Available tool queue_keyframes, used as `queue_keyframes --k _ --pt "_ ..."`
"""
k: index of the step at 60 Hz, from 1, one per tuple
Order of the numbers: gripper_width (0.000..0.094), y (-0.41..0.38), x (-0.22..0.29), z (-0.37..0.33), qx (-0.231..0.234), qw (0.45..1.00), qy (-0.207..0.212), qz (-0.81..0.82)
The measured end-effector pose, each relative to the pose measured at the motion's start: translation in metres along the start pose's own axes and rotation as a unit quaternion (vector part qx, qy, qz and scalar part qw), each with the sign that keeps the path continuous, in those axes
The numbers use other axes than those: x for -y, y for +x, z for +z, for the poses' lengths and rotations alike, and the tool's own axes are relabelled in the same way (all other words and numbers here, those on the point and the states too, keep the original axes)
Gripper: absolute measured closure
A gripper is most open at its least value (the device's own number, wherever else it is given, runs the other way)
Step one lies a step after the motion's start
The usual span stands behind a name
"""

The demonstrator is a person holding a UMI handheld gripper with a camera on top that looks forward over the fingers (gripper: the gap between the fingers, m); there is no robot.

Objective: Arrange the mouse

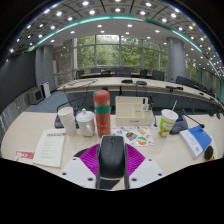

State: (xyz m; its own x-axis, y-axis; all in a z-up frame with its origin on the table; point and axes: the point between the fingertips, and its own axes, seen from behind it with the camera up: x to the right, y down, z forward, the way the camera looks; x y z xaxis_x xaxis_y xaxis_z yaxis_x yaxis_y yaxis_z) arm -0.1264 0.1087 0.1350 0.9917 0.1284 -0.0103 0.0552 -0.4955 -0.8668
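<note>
Mouse (pixel 111 158) sat between my jaws, pads (pixel 90 158) flanking both flanks, apparently clamped on it. Long axis ran straight ahead along fingers. Worktop (pixel 30 135) lay beyond; red bottle (pixel 102 112) stood ahead, slightly left.

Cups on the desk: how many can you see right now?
2. One cup stands left of the red bottle; another cup stands right of the box. Others may be hidden. Gripper holds the mouse.
</note>
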Motion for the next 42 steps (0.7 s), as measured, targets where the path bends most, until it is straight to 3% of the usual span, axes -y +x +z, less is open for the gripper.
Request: queue_keyframes --k 17,27,32,34,42 --pt "0.0598 -0.064 -0.089 0.082 0.003 0.998 -0.068 -0.020" --pt "0.0414 -0.070 -0.117 0.088 0.013 0.994 -0.104 0.006" --pt "0.0062 -0.068 -0.113 0.067 0.009 0.994 -0.111 0.009" --pt "0.0107 -0.066 -0.107 0.055 0.005 0.994 -0.107 0.006" --pt "0.0076 -0.068 -0.082 -0.014 -0.006 0.996 -0.084 -0.005"
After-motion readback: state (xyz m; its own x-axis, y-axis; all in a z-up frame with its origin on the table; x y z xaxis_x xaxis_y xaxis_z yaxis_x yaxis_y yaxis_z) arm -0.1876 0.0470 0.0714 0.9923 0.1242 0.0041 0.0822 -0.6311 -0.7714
